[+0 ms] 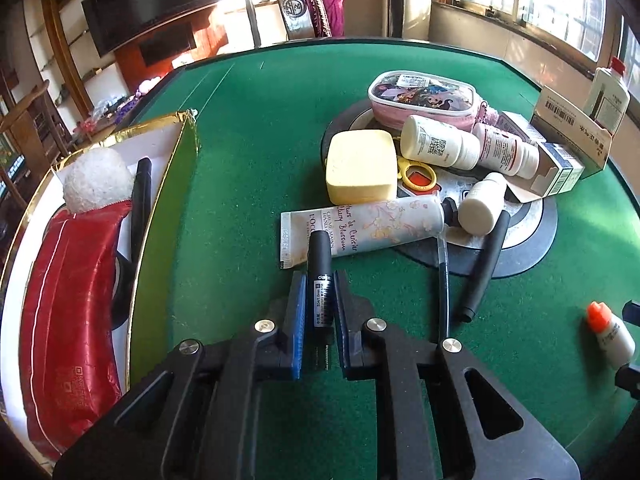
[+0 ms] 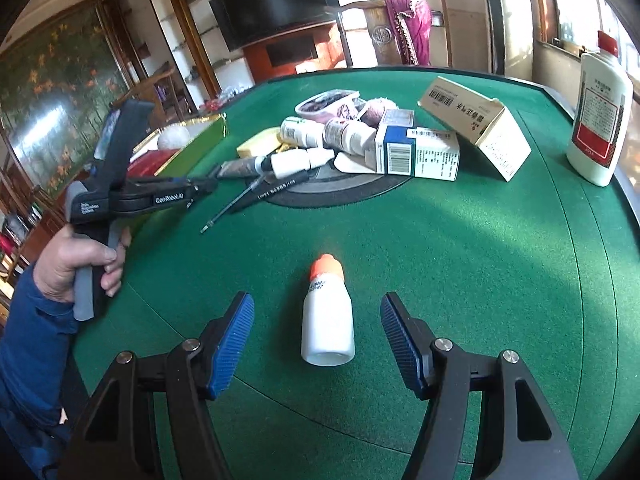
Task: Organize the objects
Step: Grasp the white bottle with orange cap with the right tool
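On the green table (image 1: 248, 128), the left gripper (image 1: 320, 304) is closed on a black pen (image 1: 320, 280), its blue pads pressing the barrel from both sides, with the pen's tip end reaching over the flat end of a hand cream tube (image 1: 360, 224). To its left stands an open gold-edged box (image 1: 160, 208) holding a red pouch (image 1: 68, 300), a white ball (image 1: 96, 180) and another dark pen. Ahead lies a heap: a yellow case (image 1: 360, 168), white pill bottles (image 1: 436, 142), a pink pouch (image 1: 428, 100) and small cartons (image 2: 420, 152). The right gripper (image 2: 318, 340) is open, its jaws wide apart on either side of a small white bottle (image 2: 326, 320) with an orange cap, which lies on the felt untouched. A tall white bottle (image 2: 600, 120) stands at the far right.
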